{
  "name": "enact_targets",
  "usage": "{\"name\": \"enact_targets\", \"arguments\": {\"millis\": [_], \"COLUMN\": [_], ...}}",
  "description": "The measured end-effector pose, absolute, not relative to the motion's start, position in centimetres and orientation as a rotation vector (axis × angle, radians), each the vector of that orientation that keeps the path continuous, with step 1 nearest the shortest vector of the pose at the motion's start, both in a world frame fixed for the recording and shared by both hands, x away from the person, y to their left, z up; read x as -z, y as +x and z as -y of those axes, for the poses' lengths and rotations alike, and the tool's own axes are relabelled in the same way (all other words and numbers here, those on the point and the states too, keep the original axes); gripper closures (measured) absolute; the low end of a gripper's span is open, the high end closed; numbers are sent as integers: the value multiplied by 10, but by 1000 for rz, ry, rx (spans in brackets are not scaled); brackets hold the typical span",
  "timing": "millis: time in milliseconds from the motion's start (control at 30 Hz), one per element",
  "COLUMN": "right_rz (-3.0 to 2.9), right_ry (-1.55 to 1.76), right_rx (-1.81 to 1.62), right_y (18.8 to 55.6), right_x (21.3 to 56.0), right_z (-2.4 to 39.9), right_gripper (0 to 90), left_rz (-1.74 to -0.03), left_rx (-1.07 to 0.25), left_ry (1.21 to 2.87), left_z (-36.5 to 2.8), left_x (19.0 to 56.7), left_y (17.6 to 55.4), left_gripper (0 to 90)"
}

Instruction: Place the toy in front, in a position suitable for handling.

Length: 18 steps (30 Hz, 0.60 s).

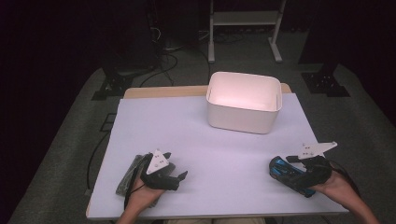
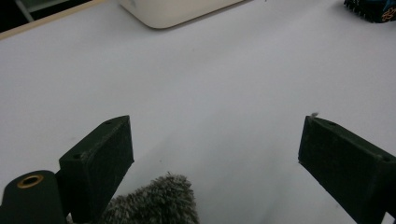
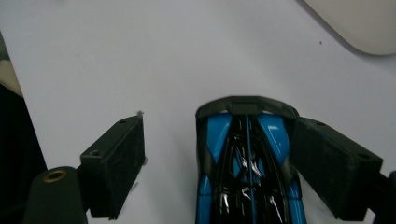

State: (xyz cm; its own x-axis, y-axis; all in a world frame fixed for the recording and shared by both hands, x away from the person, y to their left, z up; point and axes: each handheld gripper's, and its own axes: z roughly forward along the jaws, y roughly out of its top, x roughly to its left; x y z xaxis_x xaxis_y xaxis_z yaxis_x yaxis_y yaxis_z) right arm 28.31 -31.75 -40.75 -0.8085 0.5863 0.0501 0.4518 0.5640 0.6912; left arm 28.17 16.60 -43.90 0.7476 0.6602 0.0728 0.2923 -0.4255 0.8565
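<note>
From the high view, a pale, smooth worktop point(image 1: 205, 140) carries a white, round-cornered plastic bin point(image 1: 243, 101) near its far edge. At the near left, a hand holds the left claw point(image 1: 180, 179) over a dark grey, fuzzy cloth-like thing point(image 1: 133, 173) that lies flat near the worktop's left edge. At the near right, the other hand holds the right claw point(image 1: 280, 164) at a glossy blue and black toy car point(image 1: 286, 172). Along the left gripper view, the two blocky black jaws stand wide apart with bare worktop between them; a tuft of the grey fuzzy thing point(image 2: 156, 203) pokes up at the bottom, just beside one jaw, and nothing is gripped. Along the right gripper view, the jaws are spread, and the toy car point(image 3: 247, 158), sleek and shiny with blue panels, lies between them, its side against one jaw, with a gap to the other.
</note>
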Motion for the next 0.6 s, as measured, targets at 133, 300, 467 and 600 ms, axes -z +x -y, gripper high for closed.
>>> {"name": "enact_targets", "arguments": {"millis": [133, 300, 467, 600], "right_rz": [-2610, -2620, -2619, -2630], "right_ry": [908, 949, 964, 952], "right_rx": [-1036, -1006, -969, -931], "right_y": [284, 285, 285, 285], "right_x": [412, 423, 430, 435], "right_z": [327, 337, 341, 339], "right_gripper": [169, 169, 169, 169], "left_rz": [-726, -724, -729, -733], "left_rx": [-505, -500, -488, -482], "left_ry": [2035, 2033, 2034, 2023], "left_z": [-167, -166, -166, -166], "left_x": [440, 440, 441, 441], "left_y": [282, 281, 283, 283], "left_gripper": [96, 96, 96, 96]}}
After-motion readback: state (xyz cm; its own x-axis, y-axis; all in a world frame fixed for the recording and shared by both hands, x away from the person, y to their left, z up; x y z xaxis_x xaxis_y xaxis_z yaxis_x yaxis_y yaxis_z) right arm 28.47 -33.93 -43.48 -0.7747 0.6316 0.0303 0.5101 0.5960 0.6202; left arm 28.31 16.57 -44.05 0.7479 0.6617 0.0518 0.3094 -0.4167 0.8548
